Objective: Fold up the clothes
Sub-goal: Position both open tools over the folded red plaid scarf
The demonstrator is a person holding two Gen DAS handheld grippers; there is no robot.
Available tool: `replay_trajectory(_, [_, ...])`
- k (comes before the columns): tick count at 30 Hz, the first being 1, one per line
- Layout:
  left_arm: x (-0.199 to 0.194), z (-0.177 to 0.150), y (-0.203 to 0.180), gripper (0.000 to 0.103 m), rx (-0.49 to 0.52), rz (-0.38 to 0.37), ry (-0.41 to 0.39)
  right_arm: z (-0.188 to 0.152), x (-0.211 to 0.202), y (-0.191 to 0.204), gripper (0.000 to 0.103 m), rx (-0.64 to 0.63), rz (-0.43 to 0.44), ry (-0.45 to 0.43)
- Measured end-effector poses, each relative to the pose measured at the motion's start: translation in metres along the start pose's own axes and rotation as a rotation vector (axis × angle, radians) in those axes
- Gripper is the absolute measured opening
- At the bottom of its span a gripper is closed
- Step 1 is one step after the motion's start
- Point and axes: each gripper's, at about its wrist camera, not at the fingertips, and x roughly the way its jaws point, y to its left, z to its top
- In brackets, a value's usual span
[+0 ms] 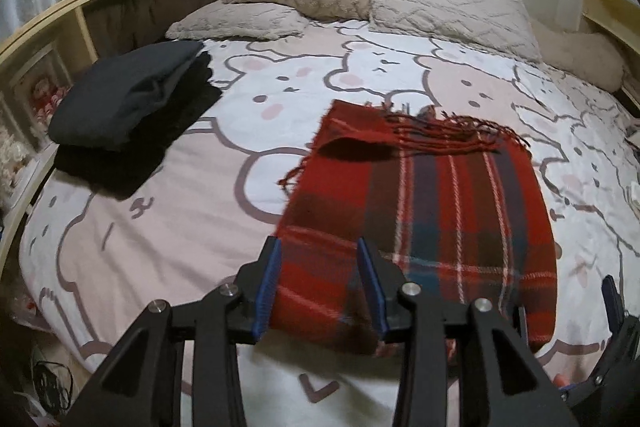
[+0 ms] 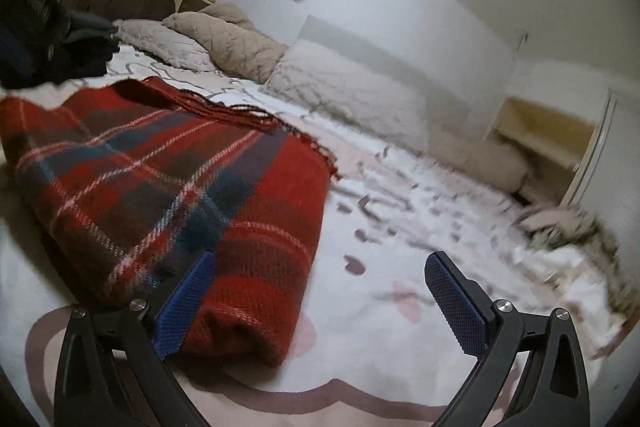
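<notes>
Scarf (image 1: 440, 211) folded, long axis running away from both grippers.
I see left gripper (image 1: 320, 287) released astride its near edge; right gripper (image 2: 324, 303) spread, scarf corner between.

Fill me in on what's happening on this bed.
A person with a claw in each hand is folding a red plaid scarf on the bear-print bedspread. The scarf's near edge lies between the left claw's pads. The right claw is open at the scarf's other corner. Dark folded clothes are stacked nearby.
</notes>
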Motion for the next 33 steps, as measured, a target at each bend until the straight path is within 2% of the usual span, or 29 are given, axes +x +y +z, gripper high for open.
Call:
replay_trajectory(3, [0.014,-0.008,-0.004,0.039,0.030,0.025,0.023,0.000,0.006,-0.008,0.103,0.043,0.053,0.036])
replay_trajectory(6, [0.030,-0.015,-0.002,0.039,0.035,0.049,0.076,0.000,0.007,-0.008,0.103,0.042,0.057,0.050])
replay_trajectory(9, [0.035,-0.018,0.002,0.039,0.046,0.061,0.074,0.000,0.012,-0.012,0.103,0.069,0.097,0.087])
replay_trajectory(17, [0.037,-0.021,0.025,0.040,-0.037,0.040,0.064,-0.016,0.032,-0.048,0.103,0.333,0.307,0.240])
replay_trajectory(19, [0.037,-0.024,0.031,0.051,-0.048,0.053,0.056,-0.016,0.028,-0.049,0.103,0.326,0.300,0.225])
replay_trajectory(23, [0.026,-0.027,0.038,0.051,-0.048,0.065,0.020,-0.015,0.001,-0.055,0.103,0.299,0.280,0.148])
replay_trajectory(26, [0.015,-0.028,0.041,0.051,-0.061,0.048,-0.009,-0.011,-0.026,-0.075,0.103,0.328,0.283,0.086])
replay_trajectory(29, [0.004,-0.027,0.039,0.051,-0.073,0.012,-0.048,0.003,-0.036,-0.094,0.090,0.352,0.348,0.060])
replay_trajectory(33, [-0.008,-0.018,0.037,0.051,-0.055,-0.019,-0.109,0.040,-0.013,-0.113,0.069,0.308,0.436,0.092])
